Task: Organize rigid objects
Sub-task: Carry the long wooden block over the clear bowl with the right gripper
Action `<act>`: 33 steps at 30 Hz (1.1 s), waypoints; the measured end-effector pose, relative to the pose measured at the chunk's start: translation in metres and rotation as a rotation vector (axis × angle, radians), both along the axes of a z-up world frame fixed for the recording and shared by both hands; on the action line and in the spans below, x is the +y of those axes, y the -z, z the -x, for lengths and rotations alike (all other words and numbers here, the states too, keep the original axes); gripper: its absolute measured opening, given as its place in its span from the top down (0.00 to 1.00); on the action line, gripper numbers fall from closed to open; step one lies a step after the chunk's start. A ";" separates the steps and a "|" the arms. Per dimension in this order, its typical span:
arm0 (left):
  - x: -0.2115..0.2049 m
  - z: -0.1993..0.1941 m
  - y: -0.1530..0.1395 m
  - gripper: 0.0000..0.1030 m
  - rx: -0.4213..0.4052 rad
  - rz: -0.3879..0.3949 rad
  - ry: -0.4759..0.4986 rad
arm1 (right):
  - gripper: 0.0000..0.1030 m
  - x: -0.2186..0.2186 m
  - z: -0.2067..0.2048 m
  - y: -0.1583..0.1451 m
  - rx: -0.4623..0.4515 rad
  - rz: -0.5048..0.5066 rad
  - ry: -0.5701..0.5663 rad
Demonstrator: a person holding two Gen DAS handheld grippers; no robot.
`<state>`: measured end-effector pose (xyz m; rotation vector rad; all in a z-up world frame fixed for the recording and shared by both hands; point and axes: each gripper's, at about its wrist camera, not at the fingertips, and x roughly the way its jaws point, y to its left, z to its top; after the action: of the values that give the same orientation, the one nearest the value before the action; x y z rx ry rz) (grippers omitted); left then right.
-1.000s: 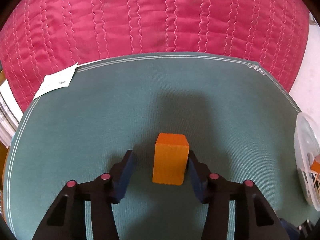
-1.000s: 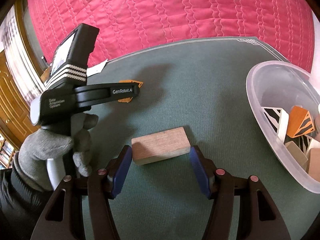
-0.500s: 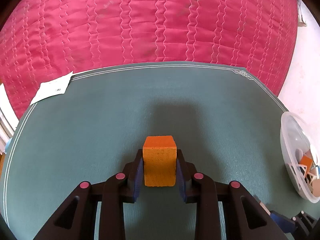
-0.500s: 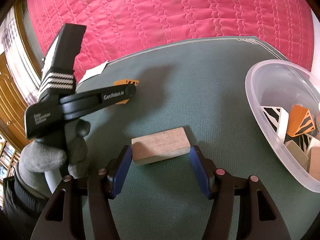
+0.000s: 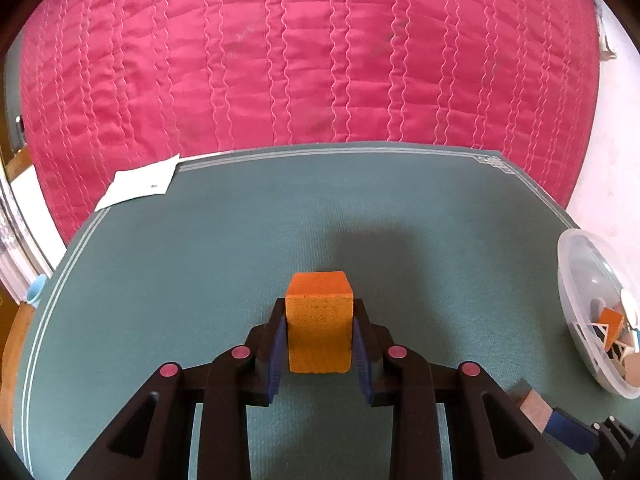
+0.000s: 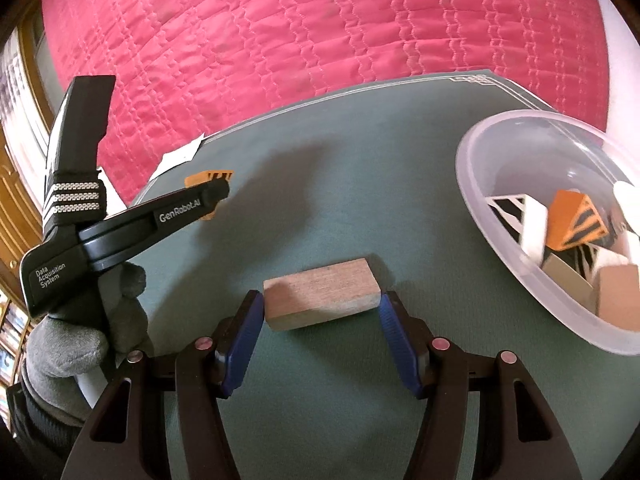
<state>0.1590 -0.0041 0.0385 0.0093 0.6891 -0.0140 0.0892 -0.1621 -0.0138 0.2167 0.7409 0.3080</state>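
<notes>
Blocks are what this is all about, and the left gripper (image 5: 319, 334) is clamping the orange block (image 5: 319, 326) tight between its blue pads (image 5: 279, 350), carrying it just above the green mat (image 5: 200, 280). Over on the other side, the right gripper (image 6: 322, 322) is sitting with its jaws around the wooden block (image 6: 322, 298), which is lying flat on the mat; the pads look to be at its ends, but I cannot tell whether they are really pressing. The clear tub (image 6: 516, 276), already holding several blocks, is waiting off to the right. Now the risks: the orange block is sitting far forward in the pads, so a quick swing towards the tub could be twisting it loose. The wooden one is being spanned along its long side, so if that grip is loose it could be pivoting or dropping on the lift. Both hands are heading for one tub, too, so the grippers could be bumping at the rim, or a hard release could be bouncing a block back out.
</notes>
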 end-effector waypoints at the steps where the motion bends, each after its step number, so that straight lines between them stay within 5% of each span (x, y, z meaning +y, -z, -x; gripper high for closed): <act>1: -0.001 0.002 -0.001 0.70 -0.007 -0.004 0.001 | 0.41 -0.002 0.003 0.000 -0.002 -0.003 0.008; 13: -0.010 0.009 -0.003 0.70 -0.032 -0.031 0.027 | 0.47 -0.009 0.028 0.000 -0.008 0.018 0.031; 19: -0.009 0.011 -0.004 0.70 -0.029 -0.021 0.035 | 0.40 -0.012 0.024 -0.001 0.005 0.029 0.029; 33: -0.009 0.010 -0.003 0.70 -0.019 0.007 0.039 | 0.39 0.024 0.002 0.003 0.002 0.267 -0.066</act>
<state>0.1489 -0.0127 0.0416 0.0163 0.6699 -0.0533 0.0875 -0.1380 -0.0166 -0.0605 0.7843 0.2683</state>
